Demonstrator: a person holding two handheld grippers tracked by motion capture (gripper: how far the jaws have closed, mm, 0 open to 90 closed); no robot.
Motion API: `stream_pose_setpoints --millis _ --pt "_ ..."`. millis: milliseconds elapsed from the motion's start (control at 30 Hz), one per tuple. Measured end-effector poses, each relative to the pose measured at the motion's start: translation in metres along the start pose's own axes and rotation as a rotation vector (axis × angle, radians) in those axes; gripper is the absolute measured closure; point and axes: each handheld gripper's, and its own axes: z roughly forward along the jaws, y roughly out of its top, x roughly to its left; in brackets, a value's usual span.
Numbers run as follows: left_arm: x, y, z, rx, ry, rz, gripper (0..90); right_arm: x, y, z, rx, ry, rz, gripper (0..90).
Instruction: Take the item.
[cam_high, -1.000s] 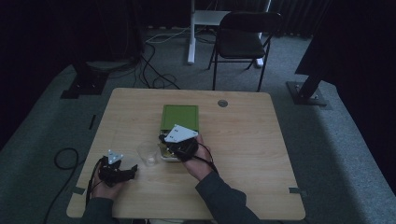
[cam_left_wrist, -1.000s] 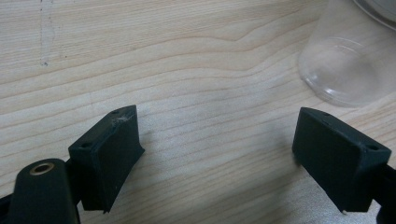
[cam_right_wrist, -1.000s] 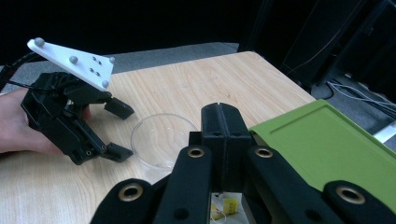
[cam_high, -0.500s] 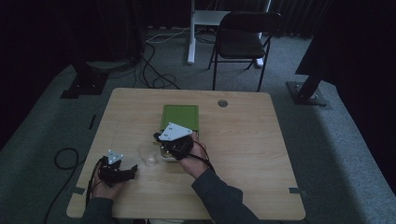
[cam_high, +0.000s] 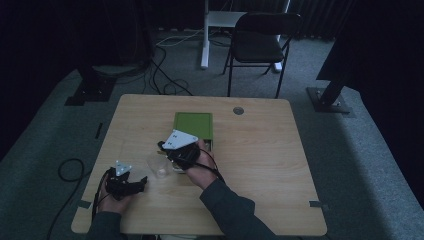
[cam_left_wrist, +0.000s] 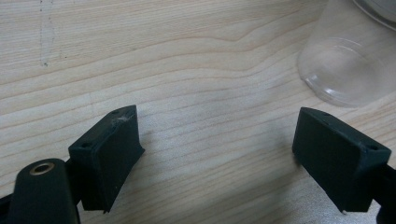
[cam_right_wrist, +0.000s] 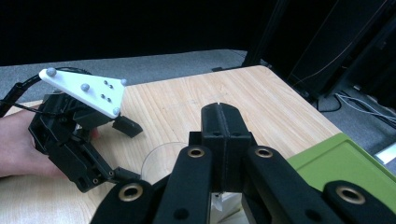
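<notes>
In the right gripper view, the right gripper has its two black jaws pressed flat together with nothing visible between them. Past them a clear plastic cup shows only as a pale rim, and the green tray is cut off at the picture's lower right corner. The same view catches the left gripper with its white three-cornered plate, jaws spread, held in a hand on the wooden table. The left gripper view gives the closest look at that spread: the left gripper stands wide open over bare wood, gripping nothing, and the clear cup lies just beyond the right-hand jaw, apart from it and cropped by the frame. From the high view the cup lies between the two tools, faint and hard to make out; whether it lies on its side is unclear there. Compared with a second ago, the right gripper has moved leftward off the green tray toward the cup, while the left gripper has kept its place near the table's front left.
</notes>
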Motion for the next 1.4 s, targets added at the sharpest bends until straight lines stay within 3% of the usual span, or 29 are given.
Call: stream_pose_setpoints --millis 1400 --pt "0.0 0.0 0.0 -0.001 0.002 0.001 16.0 0.014 -0.001 0.031 0.023 0.051 0.005 90.0"
